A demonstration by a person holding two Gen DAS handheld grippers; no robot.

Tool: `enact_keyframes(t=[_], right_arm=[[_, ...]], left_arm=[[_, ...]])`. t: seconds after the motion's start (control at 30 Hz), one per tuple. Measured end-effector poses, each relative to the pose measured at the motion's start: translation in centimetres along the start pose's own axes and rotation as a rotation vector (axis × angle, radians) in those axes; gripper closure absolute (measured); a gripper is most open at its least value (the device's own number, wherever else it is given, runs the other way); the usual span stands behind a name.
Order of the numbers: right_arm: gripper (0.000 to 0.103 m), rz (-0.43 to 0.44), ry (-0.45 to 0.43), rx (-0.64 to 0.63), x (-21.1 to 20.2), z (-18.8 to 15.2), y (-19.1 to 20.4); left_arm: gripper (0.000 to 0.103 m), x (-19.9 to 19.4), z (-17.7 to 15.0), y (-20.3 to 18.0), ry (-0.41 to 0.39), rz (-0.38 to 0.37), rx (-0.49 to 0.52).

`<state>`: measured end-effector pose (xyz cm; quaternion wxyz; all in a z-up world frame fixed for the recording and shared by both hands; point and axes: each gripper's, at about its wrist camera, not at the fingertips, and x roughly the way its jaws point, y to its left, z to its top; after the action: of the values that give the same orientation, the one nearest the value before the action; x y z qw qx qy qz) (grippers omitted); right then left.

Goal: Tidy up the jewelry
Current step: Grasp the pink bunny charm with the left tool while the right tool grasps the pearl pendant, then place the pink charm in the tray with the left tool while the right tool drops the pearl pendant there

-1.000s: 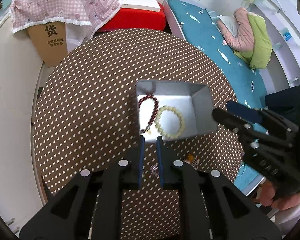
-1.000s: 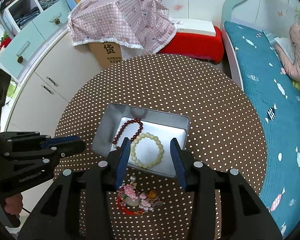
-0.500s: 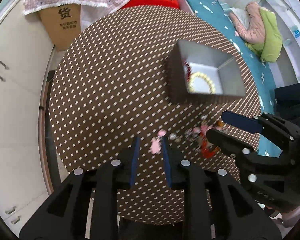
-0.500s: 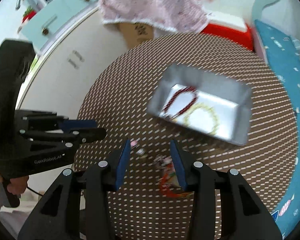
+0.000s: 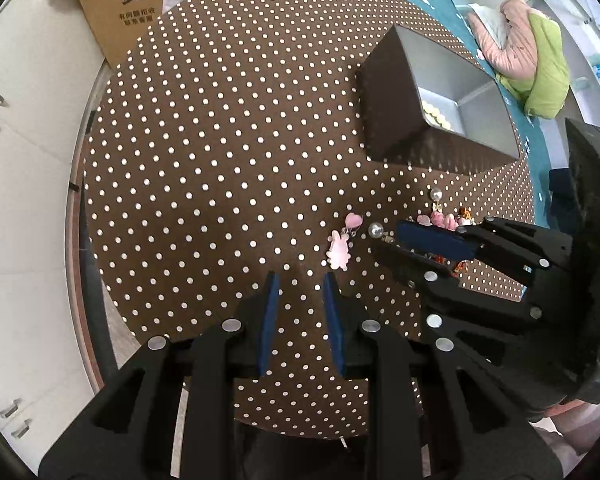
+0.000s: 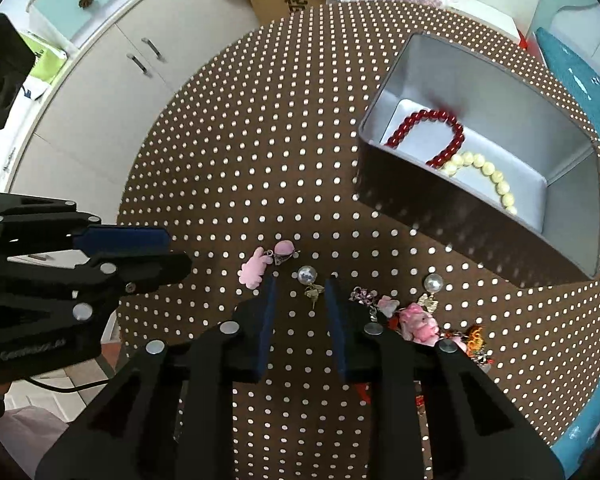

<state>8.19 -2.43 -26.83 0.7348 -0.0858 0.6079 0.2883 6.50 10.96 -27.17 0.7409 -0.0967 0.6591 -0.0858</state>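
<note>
A silver tin box (image 6: 496, 76) stands on the round dotted table and holds a red bead bracelet (image 6: 432, 128) and a cream bead bracelet (image 6: 484, 174). It also shows in the left wrist view (image 5: 396, 92). Loose jewelry lies in front of it: a pink rabbit charm (image 5: 339, 249) (image 6: 252, 270), a pearl earring (image 6: 307, 276) (image 5: 375, 230), a second pearl earring (image 6: 434, 283) and a pink and red pile (image 6: 420, 326). My left gripper (image 5: 299, 284) is open and empty, just short of the rabbit charm. My right gripper (image 6: 299, 286) is open around the pearl earring.
The table (image 5: 220, 140) has a round edge near both grippers. White cupboards (image 6: 112, 80) stand to the left, a cardboard box (image 5: 128, 12) behind, and a teal bed (image 6: 580, 92) to the right.
Both grippers have pulled back from the box and dropped low over the loose jewelry at the table's near side. The left gripper has opened wider.
</note>
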Motion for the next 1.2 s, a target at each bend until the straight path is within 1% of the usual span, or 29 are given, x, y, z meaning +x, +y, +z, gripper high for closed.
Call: enact_keyframes(t=[0.17, 0.3, 0.53, 0.67, 0.77, 0.83, 0.87, 0.93, 0.97, 1.03, 1.1, 1.2], right_arm=[[0.088, -0.015, 0.024, 0.010, 1.3, 0.0, 0.3], [0.093, -0.028, 0.017, 0.008, 1.8, -0.5, 0.6], [0.096, 0.010, 0.008, 0.073, 2.1, -1.0, -0.3], [0.096, 0.024, -0.006, 0.106, 0.7, -0.7, -1.4], [0.096, 0.026, -0.030, 0.127, -0.6, -0.9, -2.3], [0.096, 0.031, -0.041, 0.144, -1.4, -0.9, -2.8], [0.096, 0.030, -0.045, 0.150, -1.6, -1.0, -3.0], [0.096, 0.028, -0.054, 0.161, -1.8, -1.2, -3.5], [0.096, 0.026, -0.058, 0.167, -1.9, -1.4, -3.7], [0.096, 0.023, -0.060, 0.170, -2.4, -2.4, -3.6], [0.096, 0.024, -0.061, 0.179, -3.0, -2.8, -4.3], [0.096, 0.025, -0.065, 0.186, -4.5, -3.3, -5.1]], left_arm=[[0.079, 0.6, 0.1, -0.2, 0.014, -0.010, -0.005], [0.079, 0.9, 0.2, -0.2, 0.017, -0.019, -0.014], [0.079, 2.1, 1.3, -1.4, 0.018, -0.042, -0.006], [0.079, 3.3, 1.9, -2.5, 0.034, -0.056, 0.009], [0.080, 4.5, 2.4, -3.3, 0.051, -0.040, 0.018], [0.080, 4.5, 2.6, -3.8, 0.036, -0.040, 0.029], [0.080, 4.9, 2.9, -4.4, 0.042, -0.036, 0.035], [0.080, 5.0, 3.1, -5.0, 0.032, -0.020, 0.040], [0.081, 5.3, 3.3, -5.5, 0.031, -0.014, 0.040], [0.087, 5.4, 3.4, -5.9, 0.029, 0.013, 0.047], [0.088, 5.8, 4.0, -6.5, 0.029, 0.011, 0.043], [0.089, 5.7, 4.0, -6.5, 0.027, 0.008, 0.025]])
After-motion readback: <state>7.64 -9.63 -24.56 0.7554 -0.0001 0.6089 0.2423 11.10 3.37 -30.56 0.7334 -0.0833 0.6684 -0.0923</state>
